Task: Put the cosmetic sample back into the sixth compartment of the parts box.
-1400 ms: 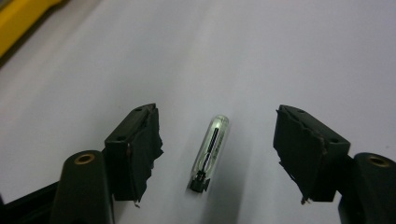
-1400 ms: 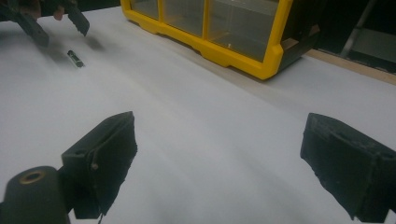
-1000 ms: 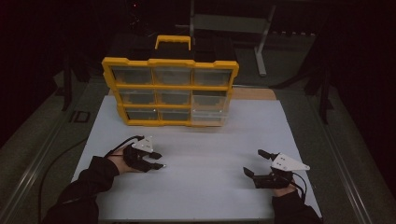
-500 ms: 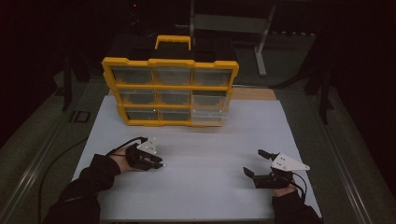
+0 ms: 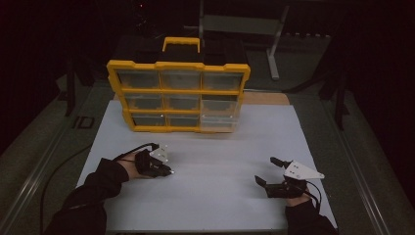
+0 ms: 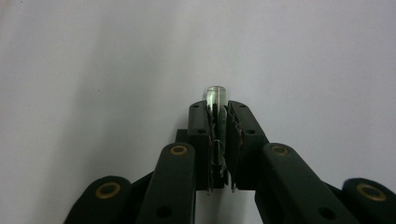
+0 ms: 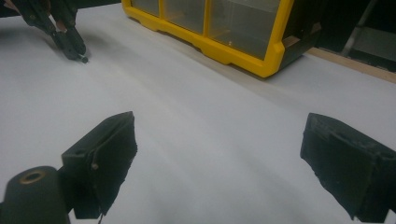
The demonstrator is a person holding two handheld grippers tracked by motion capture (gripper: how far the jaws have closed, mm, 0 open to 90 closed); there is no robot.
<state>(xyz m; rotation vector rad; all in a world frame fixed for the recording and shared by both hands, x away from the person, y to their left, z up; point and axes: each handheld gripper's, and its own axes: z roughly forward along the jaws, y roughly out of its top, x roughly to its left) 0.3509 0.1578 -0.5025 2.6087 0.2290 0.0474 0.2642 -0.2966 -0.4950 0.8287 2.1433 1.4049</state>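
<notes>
I see a yellow box (image 5: pixel 178 98) with small clear drawers standing upright at the far side of the white table (image 5: pixel 235 147), its yellow handle (image 5: pixel 181 43) on top. It is well apart from both of my tongs, and nothing stands between them and it; the white surface around my hands is bare. Behind the box there is a grey metal stand (image 5: pixel 244 24) in the dark.

My left gripper (image 5: pixel 164 169) is at the near left of the table. Its jaws are clenched on a small LED (image 6: pixel 217 100), a thin clear part with a rounded greenish head. In the left gripper view the long axis of the LED runs along the jaws, and the rounded head pokes out past the tips, pointing away from my hand. Its thin metal legs lie back between the jaws. In the right gripper view I also see the left gripper (image 7: pixel 74 49) with its tip very low over the table, but I cannot tell if the LED touches the surface.

My right gripper (image 5: pixel 269 171) is at the near right, low over the table. Its jaws are released and wide apart, with nothing between them.

I can read no brand, label or writing on the box or on the LED.
</notes>
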